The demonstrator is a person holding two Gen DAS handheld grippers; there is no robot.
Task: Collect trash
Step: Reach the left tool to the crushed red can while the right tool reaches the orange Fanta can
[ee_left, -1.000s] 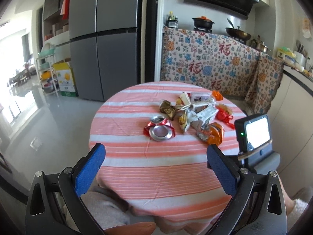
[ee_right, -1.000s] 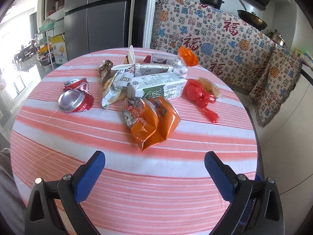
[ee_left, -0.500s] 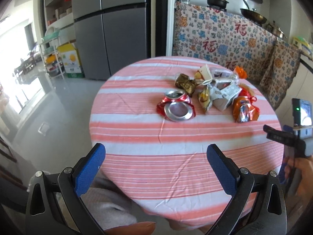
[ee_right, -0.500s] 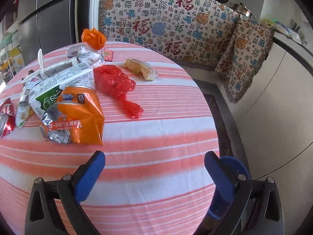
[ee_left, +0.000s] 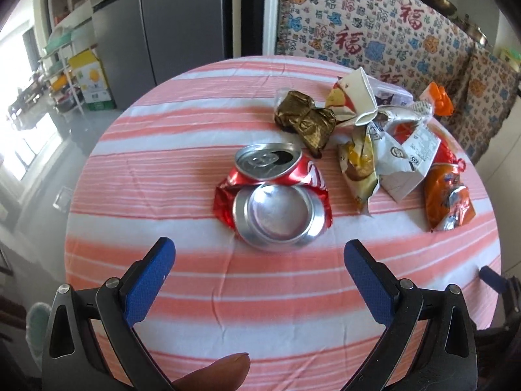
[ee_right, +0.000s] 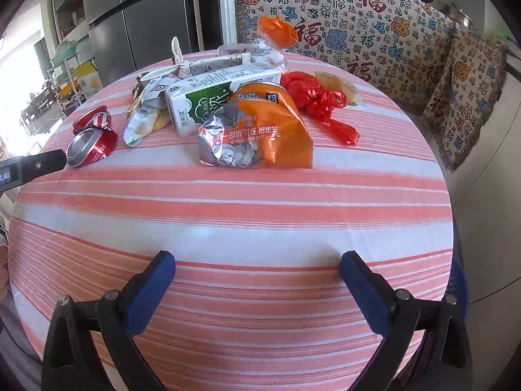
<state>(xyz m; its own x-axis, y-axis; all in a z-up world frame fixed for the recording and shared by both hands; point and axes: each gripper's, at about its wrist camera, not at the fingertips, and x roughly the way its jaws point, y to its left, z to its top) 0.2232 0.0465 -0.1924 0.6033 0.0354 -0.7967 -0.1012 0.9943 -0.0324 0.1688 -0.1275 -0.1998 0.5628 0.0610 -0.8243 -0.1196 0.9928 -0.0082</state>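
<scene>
Both claws stand wide apart and hold nothing. Left claw (ee_left: 259, 257) hangs over the near part of the round table (ee_left: 162, 169), which wears a cloth of orange and white stripes; its blue pads frame the crushed red can (ee_left: 273, 202), which lies flat on the cloth just ahead of the fingertips, not touched. A fingertip of the person shows at the bottom edge of the left wrist view. Right claw (ee_right: 257, 265) hovers over bare cloth near the table's front edge, well short of the trash heap. Nearest to it in that heap lies the crushed orange can (ee_right: 260, 133), with a white and green milk carton (ee_right: 208, 101) just behind it and a crumpled red plastic bag (ee_right: 319, 101) beside it on the right. A brown foil wrapper (ee_left: 306, 119) lies beyond the red can, near a torn snack packet (ee_left: 358, 169). Behind the table hangs a patterned cloth (ee_right: 374, 32), and a grey refrigerator (ee_left: 162, 26) stands further back.
</scene>
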